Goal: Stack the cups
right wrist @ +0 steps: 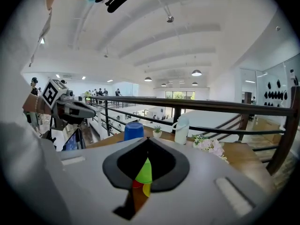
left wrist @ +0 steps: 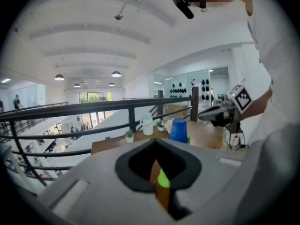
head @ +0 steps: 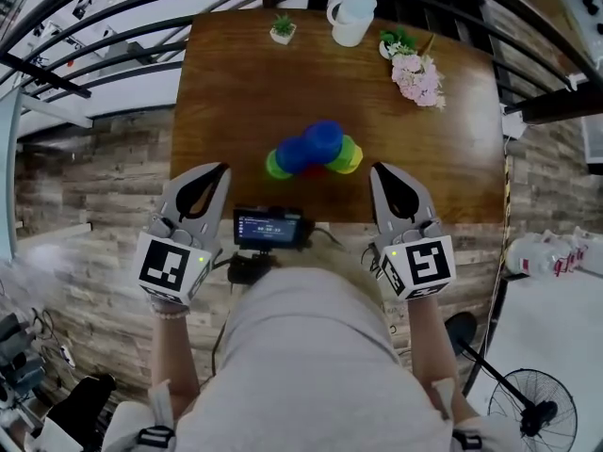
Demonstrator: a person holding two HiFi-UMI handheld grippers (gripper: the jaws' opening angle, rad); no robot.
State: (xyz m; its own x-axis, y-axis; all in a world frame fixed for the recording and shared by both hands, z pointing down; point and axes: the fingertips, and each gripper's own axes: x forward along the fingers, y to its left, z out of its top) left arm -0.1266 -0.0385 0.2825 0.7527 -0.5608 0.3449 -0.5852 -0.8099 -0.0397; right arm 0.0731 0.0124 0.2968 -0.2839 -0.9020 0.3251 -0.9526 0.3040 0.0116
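A cluster of cups stands near the front middle of the wooden table: two blue cups upside down, a green cup at the left, a yellow cup at the right. A bit of red shows under them. My left gripper hovers at the table's front left, shut and empty. My right gripper hovers at the front right, also shut and empty. In the left gripper view a blue cup rises beyond the closed jaws. The right gripper view shows a blue cup and the green cup.
At the table's back edge stand a white pitcher, a small potted plant and pink flowers. A small screen device is fixed at the front edge. Black railings surround the table. A floor fan stands at lower right.
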